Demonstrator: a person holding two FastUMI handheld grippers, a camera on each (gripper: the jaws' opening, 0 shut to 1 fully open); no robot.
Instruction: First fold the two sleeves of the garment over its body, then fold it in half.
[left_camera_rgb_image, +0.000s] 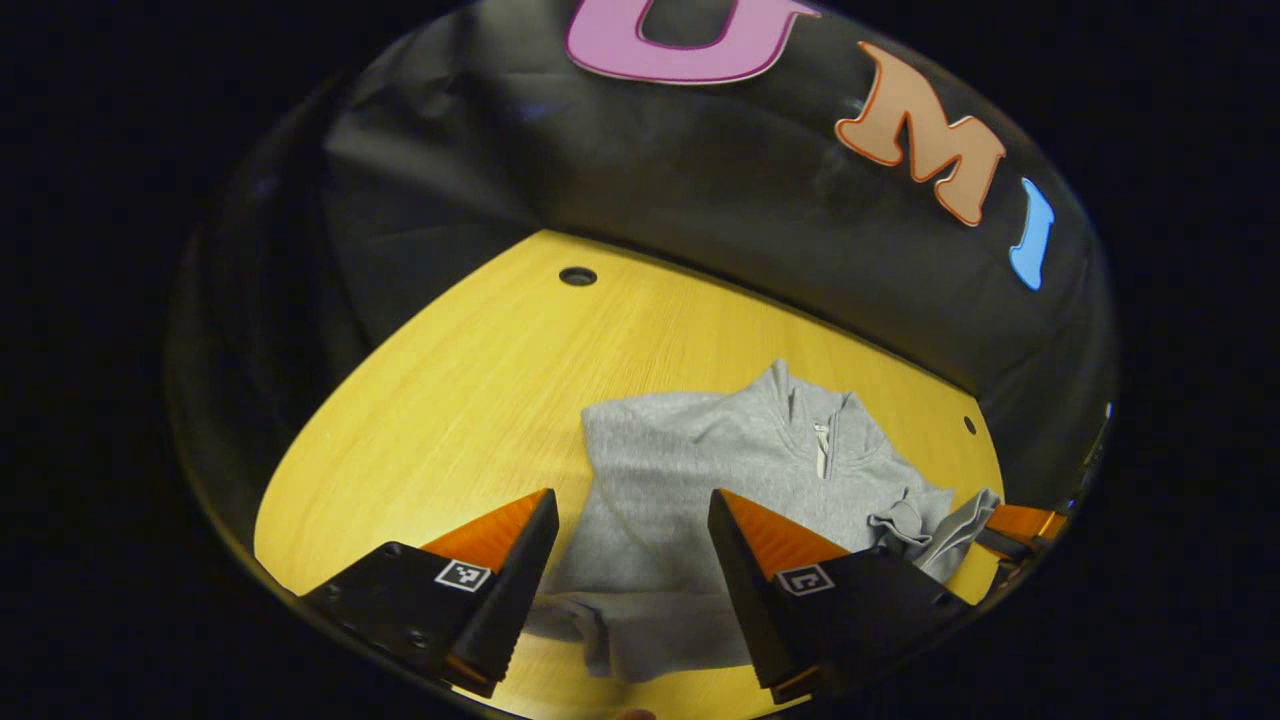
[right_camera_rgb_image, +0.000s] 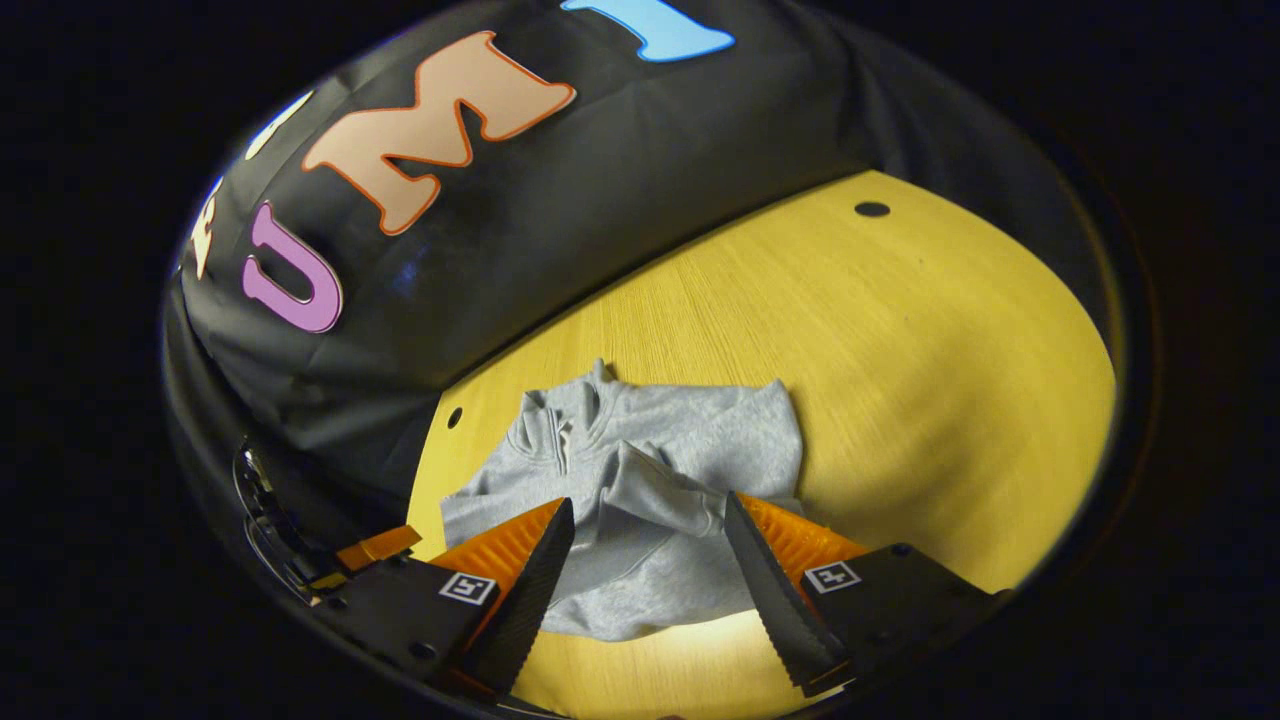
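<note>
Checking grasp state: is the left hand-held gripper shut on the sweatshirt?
No, the left hand-held gripper is open above the grey sweatshirt.

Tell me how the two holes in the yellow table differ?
The bigger hole is clearly wider than the smaller hole. The bigger hole sits out on bare wood, well away from the grey sweater, while the smaller hole lies close to the sweater's collar end. Both are dark, round and set in the table near its far edge.
</note>
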